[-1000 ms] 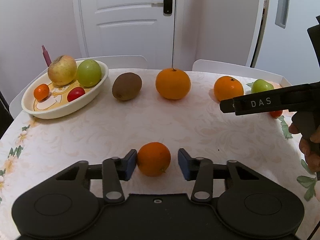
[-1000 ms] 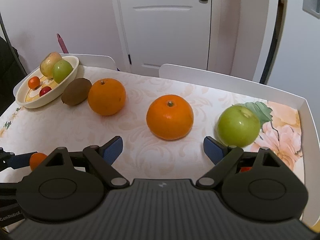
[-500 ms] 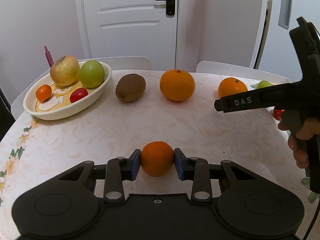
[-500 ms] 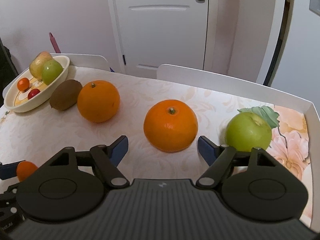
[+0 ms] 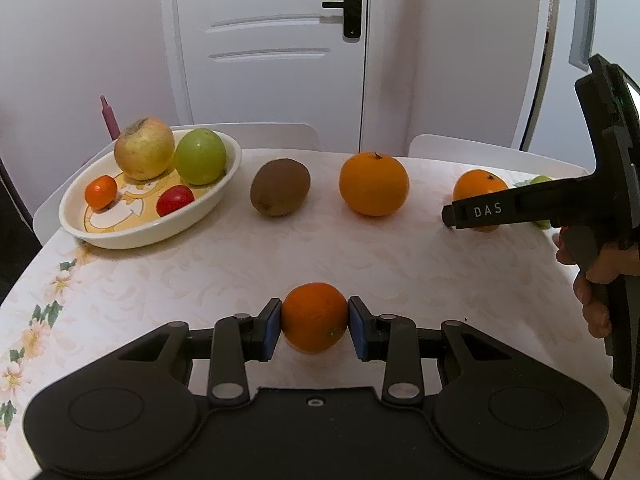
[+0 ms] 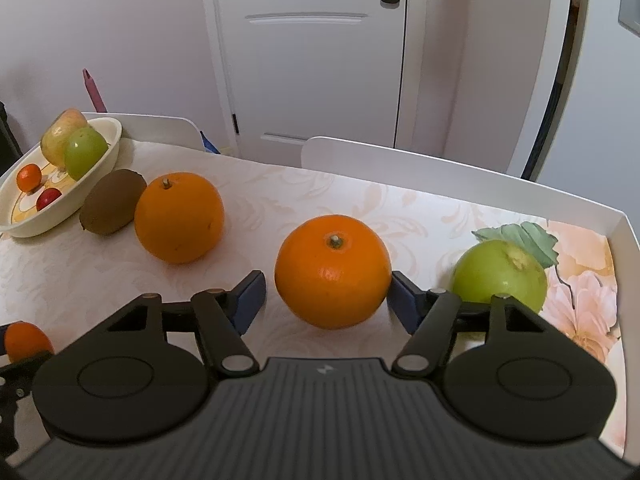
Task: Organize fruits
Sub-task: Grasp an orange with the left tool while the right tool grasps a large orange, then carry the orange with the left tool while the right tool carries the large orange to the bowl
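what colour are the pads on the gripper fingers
Blue pads on black fingers; clearest in the left wrist view, pressed against the small orange.

white panelled door (image 5: 276, 52) seen behind table, w/ black handle (image 5: 347, 5) at its right edge. two white chair backs (image 6: 420, 170) set against far side of table. pink stick-like object (image 5: 109, 117) seen upright at left, by wall.

Home dining room, floral-clothed table (image 5: 168, 280), white chairs (image 6: 400, 164), panelled door (image 5: 272, 40), fruit bowl (image 5: 208, 208)
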A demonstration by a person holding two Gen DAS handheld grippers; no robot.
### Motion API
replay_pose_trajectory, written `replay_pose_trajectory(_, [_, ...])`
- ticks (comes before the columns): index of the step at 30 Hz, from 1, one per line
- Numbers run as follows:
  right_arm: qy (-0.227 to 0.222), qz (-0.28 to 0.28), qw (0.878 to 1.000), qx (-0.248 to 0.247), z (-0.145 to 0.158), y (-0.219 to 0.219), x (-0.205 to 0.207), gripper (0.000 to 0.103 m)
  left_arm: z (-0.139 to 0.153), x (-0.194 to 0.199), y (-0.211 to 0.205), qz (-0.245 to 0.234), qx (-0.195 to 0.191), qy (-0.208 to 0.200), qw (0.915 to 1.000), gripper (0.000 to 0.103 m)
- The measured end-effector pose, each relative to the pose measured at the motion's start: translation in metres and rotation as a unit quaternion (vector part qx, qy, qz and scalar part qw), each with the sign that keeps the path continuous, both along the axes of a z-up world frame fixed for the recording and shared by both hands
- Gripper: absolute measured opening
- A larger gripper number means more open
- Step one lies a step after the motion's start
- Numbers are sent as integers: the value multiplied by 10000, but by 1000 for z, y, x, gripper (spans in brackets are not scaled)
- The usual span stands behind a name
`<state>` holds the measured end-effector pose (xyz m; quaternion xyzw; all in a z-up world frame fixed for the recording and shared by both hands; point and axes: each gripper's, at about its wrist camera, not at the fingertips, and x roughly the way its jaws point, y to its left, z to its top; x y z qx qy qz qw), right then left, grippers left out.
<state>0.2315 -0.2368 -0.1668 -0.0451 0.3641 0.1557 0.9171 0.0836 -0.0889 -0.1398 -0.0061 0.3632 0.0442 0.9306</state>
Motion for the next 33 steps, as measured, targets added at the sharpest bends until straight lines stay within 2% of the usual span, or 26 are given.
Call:
replay_pose_trajectory(3, [-31,-19,10000,-63,1,0,1,74,4,0,3,27,5,-34,10000,39])
replay_pose_trajectory(8, [-32,-2,10000,-92,6,-1,0,73,10,-1,7,49,16,-102,9999,39])
replay_pose_trajectory(17, [-199,-2,9998,-57,42,6,-19,73,31,-4,27,62,21,-272,9996,39])
replay_pose_trajectory(25, [-243,-17,9997,26,81,32,-43,73,61,-5,59,-9,72,-480,9988,39])
replay_pose_trajectory(33, [-230,-52,9995,194,104,73,-59,73,83,0,102,-113,142,-581,9981,39])
